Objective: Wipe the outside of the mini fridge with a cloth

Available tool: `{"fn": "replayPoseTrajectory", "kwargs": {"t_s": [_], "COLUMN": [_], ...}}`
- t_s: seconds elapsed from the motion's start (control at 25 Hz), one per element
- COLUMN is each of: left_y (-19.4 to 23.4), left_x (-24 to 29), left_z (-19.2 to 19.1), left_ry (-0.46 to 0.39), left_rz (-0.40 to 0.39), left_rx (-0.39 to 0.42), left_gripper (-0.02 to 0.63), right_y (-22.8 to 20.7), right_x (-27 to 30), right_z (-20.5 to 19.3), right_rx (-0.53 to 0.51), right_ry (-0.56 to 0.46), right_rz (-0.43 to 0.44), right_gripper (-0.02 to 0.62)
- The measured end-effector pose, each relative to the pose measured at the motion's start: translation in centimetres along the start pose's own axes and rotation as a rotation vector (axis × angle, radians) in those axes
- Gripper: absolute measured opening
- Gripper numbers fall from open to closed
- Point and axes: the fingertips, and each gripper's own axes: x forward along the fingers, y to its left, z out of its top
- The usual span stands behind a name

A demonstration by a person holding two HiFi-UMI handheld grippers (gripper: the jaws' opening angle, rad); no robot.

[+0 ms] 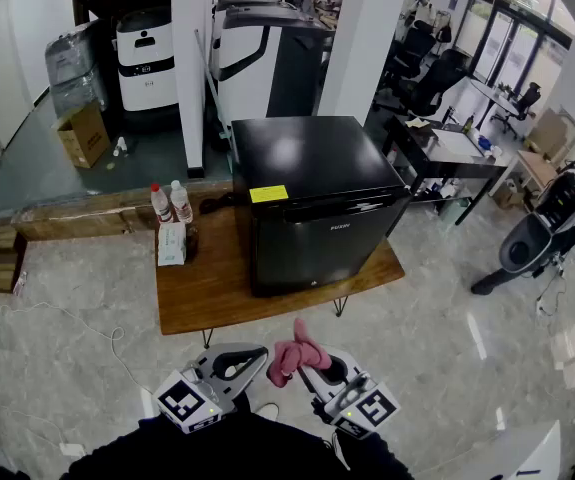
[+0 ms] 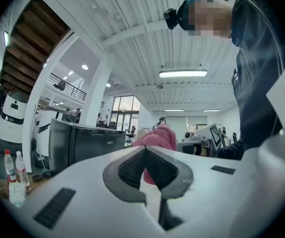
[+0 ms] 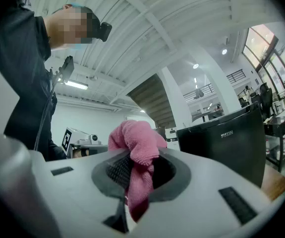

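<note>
Far left, a cardboard box (image 1: 85,133) stands on the grey floor. A loose cable (image 1: 67,318) trails over the tiles nearer me.

On the left part of the wooden table (image 1: 202,293), two red-capped bottles (image 1: 170,203) stand just behind a white carton (image 1: 171,243). Their print is too small for me to read.

The black mini fridge (image 1: 312,203) fills the right part of the table, its front close to the near edge. A yellow label (image 1: 268,194) lies on its top by the front edge, and white brand lettering on the door is too blurred to spell out.

Open tiled floor separates the table's near edge from both grippers.

The left gripper (image 1: 252,356) is held low, jaws together with nothing between them.

Just beside it, the right gripper (image 1: 307,366) is clamped on the pink cloth (image 1: 292,353), which bunches above the pads and hangs below them. The cloth is well apart from the fridge.

At the right stands a dark desk (image 1: 447,153).
</note>
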Motion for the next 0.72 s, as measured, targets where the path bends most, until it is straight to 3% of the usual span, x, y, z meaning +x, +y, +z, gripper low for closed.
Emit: {"fn": "replayPoseTrajectory", "kwargs": {"t_s": [0.72], "left_y": [1.1], "left_x": [0.0], "left_z": [0.7], "left_ry": [-0.016], "left_rz": [0.049], "left_rx": [-0.004], "left_gripper": [0.006], "right_y": [-1.5], "right_x": [0.3], "right_z": [-0.2], "right_rx": [0.024], "right_ry": [-0.011], "right_rz": [-0.041], "right_gripper": [0.058]}}
